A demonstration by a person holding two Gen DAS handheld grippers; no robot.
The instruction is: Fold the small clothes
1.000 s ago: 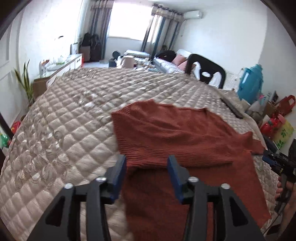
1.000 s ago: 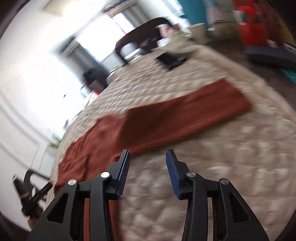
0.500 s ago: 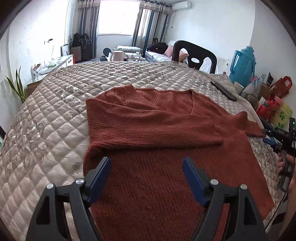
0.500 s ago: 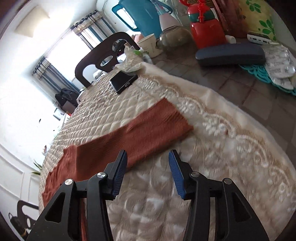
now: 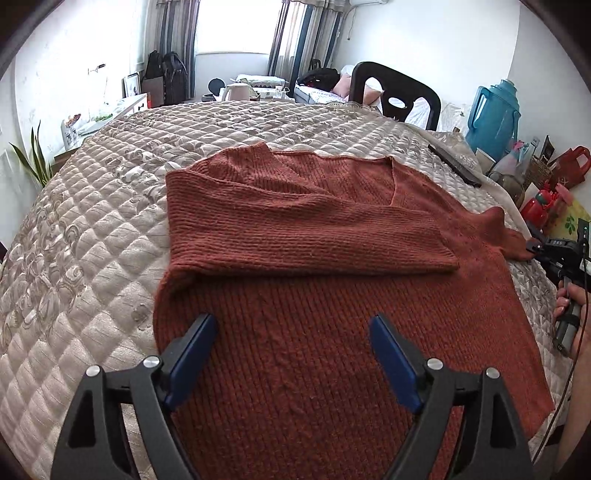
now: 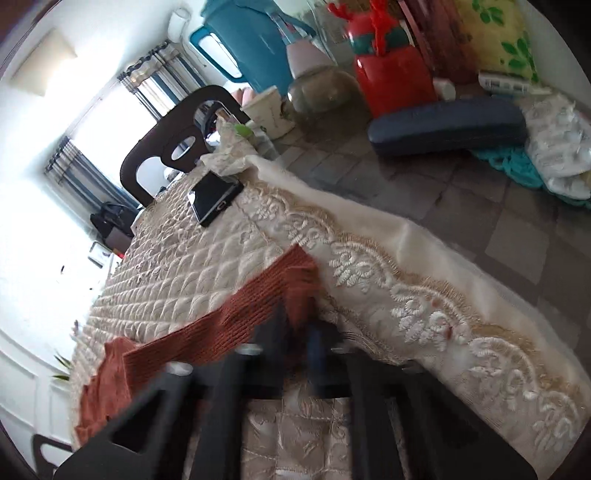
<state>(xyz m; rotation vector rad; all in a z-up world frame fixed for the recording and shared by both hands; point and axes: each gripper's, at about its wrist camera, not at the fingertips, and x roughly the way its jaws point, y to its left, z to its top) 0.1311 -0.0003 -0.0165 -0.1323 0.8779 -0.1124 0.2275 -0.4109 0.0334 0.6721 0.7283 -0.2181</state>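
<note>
Rust-red knitted sweater (image 5: 325,280) spread flat on the quilted cover (image 5: 92,258), V-neck turned toward the far window. One sleeve (image 5: 303,236) folded across the chest, cuff ending just short of the sweater's right edge. Other sleeve (image 6: 236,314) stretched out past the sweater's right side, cuff lying near the cover's embroidered border (image 6: 424,306).

Left hand-held gripper (image 5: 291,354) poised over the sweater's lower body, blue pads spread wide, nothing between them. Cannot tell from this view whether touching the knit. Right hand-held gripper (image 6: 299,343) at the end of the outstretched sleeve, blurred, jaws drawn narrow with the cuff pinched between them; seen from the left camera as a dark tool (image 5: 554,251) meeting the sleeve tip at the sweater's right.

Beyond the sweater's right shoulder, a black phone (image 6: 216,197) on the cover. Farther out past the sleeve, bare desk (image 6: 461,206) carrying a dark glasses case (image 6: 447,127), a red bottle (image 6: 391,70), a teal jug (image 6: 255,40) and a paper cup (image 6: 267,112). Behind the sweater's neck side, a dark chair (image 5: 395,92) and curtains (image 5: 303,33).
</note>
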